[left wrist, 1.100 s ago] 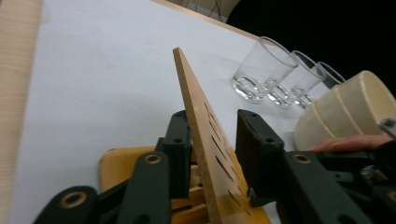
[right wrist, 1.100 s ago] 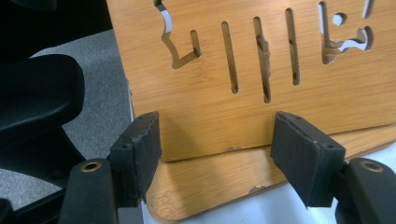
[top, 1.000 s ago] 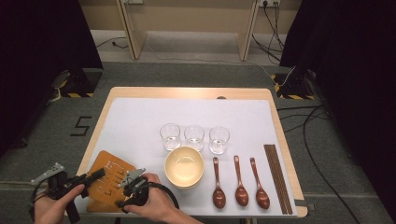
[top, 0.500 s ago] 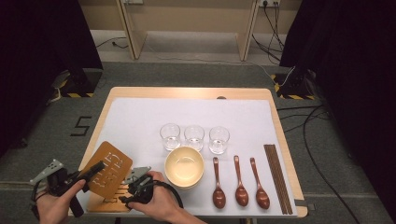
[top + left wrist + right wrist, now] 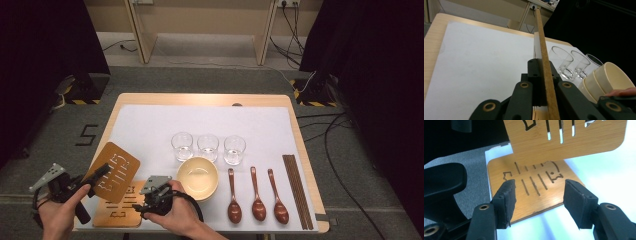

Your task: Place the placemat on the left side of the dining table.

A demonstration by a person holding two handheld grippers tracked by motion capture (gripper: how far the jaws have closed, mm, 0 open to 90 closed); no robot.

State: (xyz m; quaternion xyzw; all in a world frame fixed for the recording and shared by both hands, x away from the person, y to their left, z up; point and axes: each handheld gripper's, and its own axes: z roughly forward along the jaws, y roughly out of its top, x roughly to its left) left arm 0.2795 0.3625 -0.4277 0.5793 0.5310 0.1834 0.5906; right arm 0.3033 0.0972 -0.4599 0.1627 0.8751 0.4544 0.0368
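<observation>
Left gripper (image 5: 102, 172) clamped on top slotted bamboo mat (image 5: 115, 171), now lifted clear vs a sec ago. Second slotted bamboo mat (image 5: 120, 210) stays flat on table. Right gripper (image 5: 537, 195) jaws apart, just narrowing, nothing gripped; stack separated.

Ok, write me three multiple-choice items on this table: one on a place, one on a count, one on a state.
1. Where does the bowl stand?
A. left of the spoons
B. right of the chopsticks
C. behind the glasses

2. How many spoons lie on the table?
A. two
B. three
C. five

3. How is the upper coaster?
A. flat on the table
B. lifted, clamped in the left gripper
C. inside the bowl

Key: 1 A, the bowl sits between the lower coaster and the spoons. 2 B, three lie side by side. 3 B, the left gripper view shows its jaws shut on the coaster's edge; the right gripper stands open.
</observation>
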